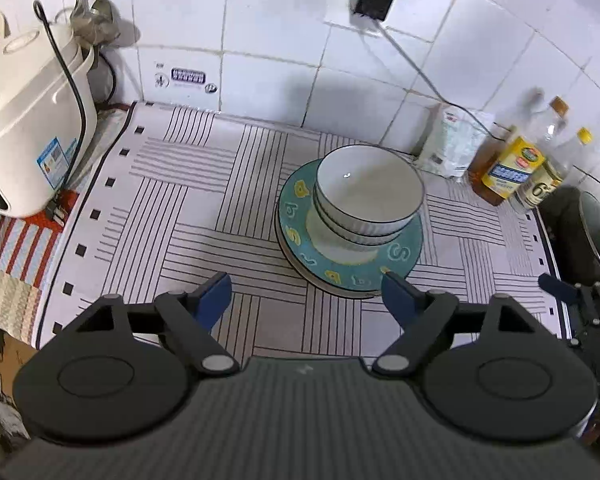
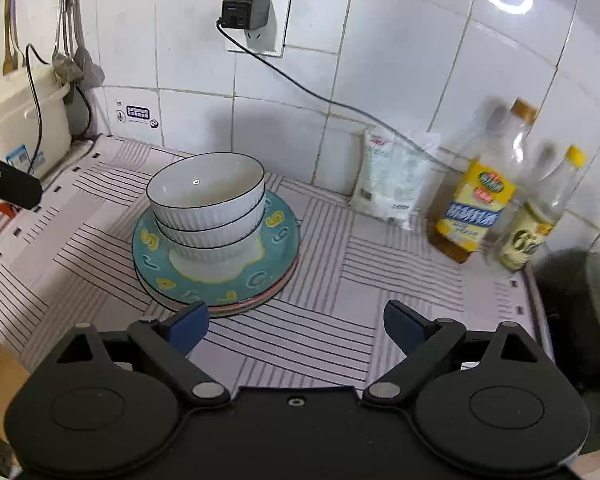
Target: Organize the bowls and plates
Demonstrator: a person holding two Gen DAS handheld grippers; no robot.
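The stack of white bowls (image 1: pixel 368 196) sits slightly right of the frame's middle in the left wrist view, nested three deep, each ribbed on the outside with a thin dark rim line. They stand on a teal plate (image 1: pixel 296 216) ringed with yellow and pale letters; "S" and "A" can be read, the rest is distorted. Under it lie more plates, one pink edge showing in the right wrist view (image 2: pixel 256 304). The stack rests on a mat (image 1: pixel 180 200) printed with blocks of thin parallel lines and small black squares along its border.

The left gripper (image 1: pixel 306 292) stands wide with nothing between its blue pads, the plate's near edge just beyond its right-hand finger. The right gripper (image 2: pixel 296 322) is also spread wide and empty, near the plates' lower rim.

At right stand oil bottles (image 2: pixel 478 204) with yellow labels, blurred beyond reading, and a white bag (image 2: pixel 392 180) against the tiled wall (image 2: pixel 380 60). A black adapter (image 2: pixel 246 12) sits in a socket, its cable trailing down right. A white rice cooker (image 1: pixel 24 120) fills the upper left, ladles (image 1: pixel 92 4) hanging above it. A dark pot (image 1: pixel 580 236) sits at the right edge.
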